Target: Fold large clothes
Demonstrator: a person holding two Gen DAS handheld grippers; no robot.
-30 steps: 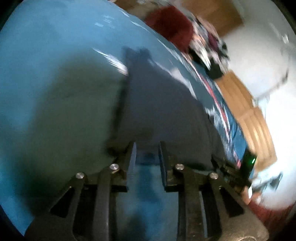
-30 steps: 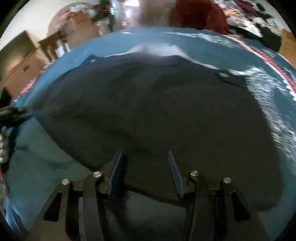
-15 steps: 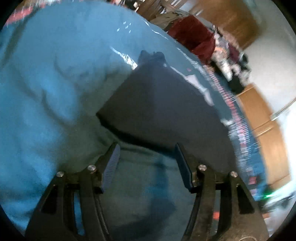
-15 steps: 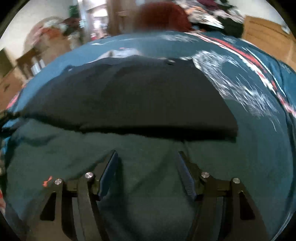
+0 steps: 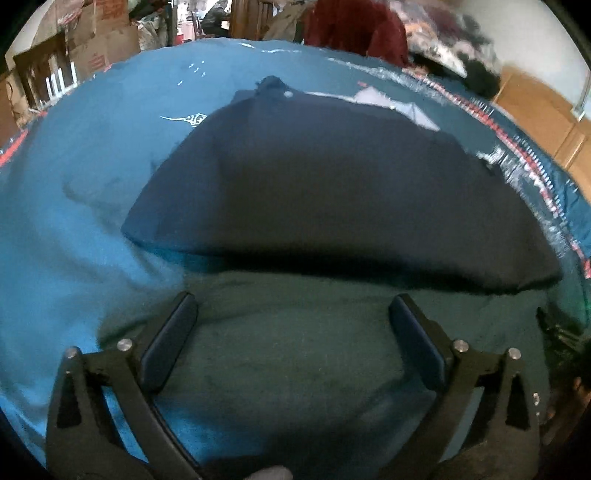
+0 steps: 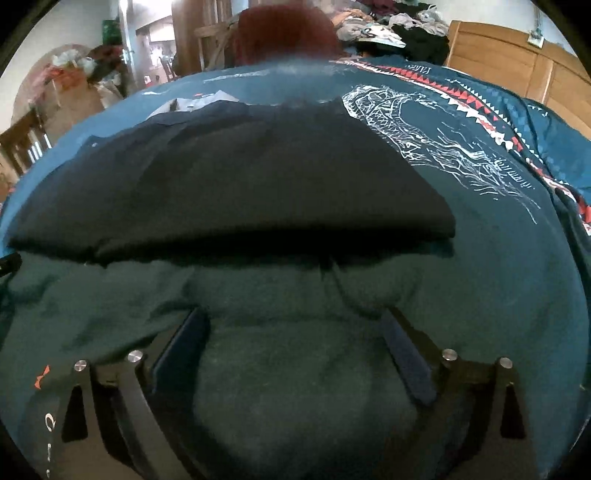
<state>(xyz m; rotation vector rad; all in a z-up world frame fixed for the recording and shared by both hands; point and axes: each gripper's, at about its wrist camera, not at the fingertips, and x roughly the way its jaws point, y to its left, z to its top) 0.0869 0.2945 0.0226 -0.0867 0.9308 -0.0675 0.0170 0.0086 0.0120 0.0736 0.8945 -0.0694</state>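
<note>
A dark navy garment [image 5: 332,192] lies folded flat on a teal bedcover [image 5: 81,177], its near folded edge running across the middle of the left wrist view. The same garment [image 6: 236,177] fills the centre of the right wrist view. My left gripper [image 5: 293,306] is open, just short of that near edge, with only bedcover between its fingers. My right gripper [image 6: 295,319] is open too, held in front of the same edge over the teal bedcover [image 6: 517,280] and holding nothing.
The bedcover carries a white line print [image 6: 436,144] and a red-and-white patterned band [image 6: 476,107] to the right. A dark red cloth [image 6: 288,33] and a heap of clothes [image 6: 391,26] lie beyond the bed. Wooden panels [image 6: 517,55] stand at the right; cardboard boxes [image 5: 99,40] at the left.
Both grippers have let go of the garment, opened wide and drawn back toward me. The garment now lies flat, with its near edge farther from the fingers.
</note>
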